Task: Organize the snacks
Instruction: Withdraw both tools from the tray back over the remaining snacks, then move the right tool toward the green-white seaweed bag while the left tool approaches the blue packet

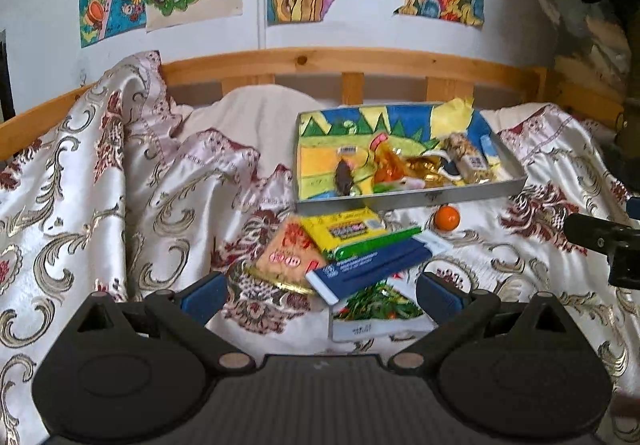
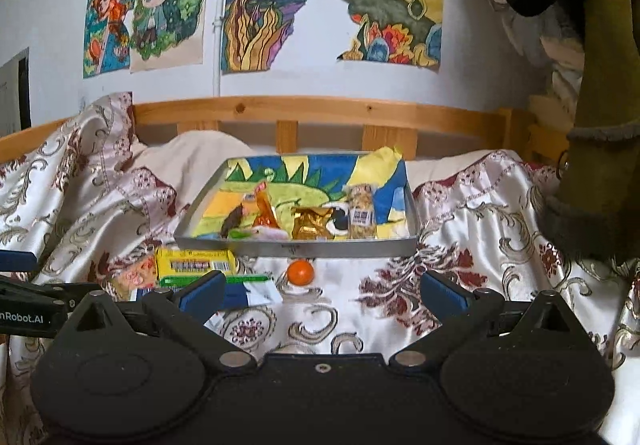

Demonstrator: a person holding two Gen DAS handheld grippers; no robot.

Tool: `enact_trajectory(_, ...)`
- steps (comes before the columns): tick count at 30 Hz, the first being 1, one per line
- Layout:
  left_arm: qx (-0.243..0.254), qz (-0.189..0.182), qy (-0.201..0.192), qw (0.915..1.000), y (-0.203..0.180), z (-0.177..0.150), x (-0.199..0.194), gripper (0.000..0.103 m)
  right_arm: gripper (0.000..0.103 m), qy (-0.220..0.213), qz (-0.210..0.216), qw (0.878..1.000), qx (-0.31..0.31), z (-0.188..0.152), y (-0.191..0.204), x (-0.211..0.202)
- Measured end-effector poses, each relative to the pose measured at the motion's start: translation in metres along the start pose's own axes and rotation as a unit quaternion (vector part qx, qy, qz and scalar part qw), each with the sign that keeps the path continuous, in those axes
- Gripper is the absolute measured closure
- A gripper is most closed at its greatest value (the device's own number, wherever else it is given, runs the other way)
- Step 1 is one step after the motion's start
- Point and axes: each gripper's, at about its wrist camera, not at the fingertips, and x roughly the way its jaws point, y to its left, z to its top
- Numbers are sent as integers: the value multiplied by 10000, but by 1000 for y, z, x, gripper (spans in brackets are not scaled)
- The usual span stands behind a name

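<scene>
The bed has a shiny cover, and from the left wrist view the left gripper is spread wide and empty over the blue pack; go down slowly and pinch just that one. From the right wrist view the right gripper is spread and empty too, near the orange ball just in front of the tray, so it should wait clear.
</scene>
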Motion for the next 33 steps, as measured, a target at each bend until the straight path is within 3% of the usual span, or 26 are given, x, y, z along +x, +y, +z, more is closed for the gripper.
enact_trajectory(15,-106,475,408,9980,9,-4,12,0,1,528,285,9981,-109,-19,17,14)
enact_trajectory(33,-338,1002,656,9922,26,-9,29,0,1,699,498,9958,-317,-35,31,27)
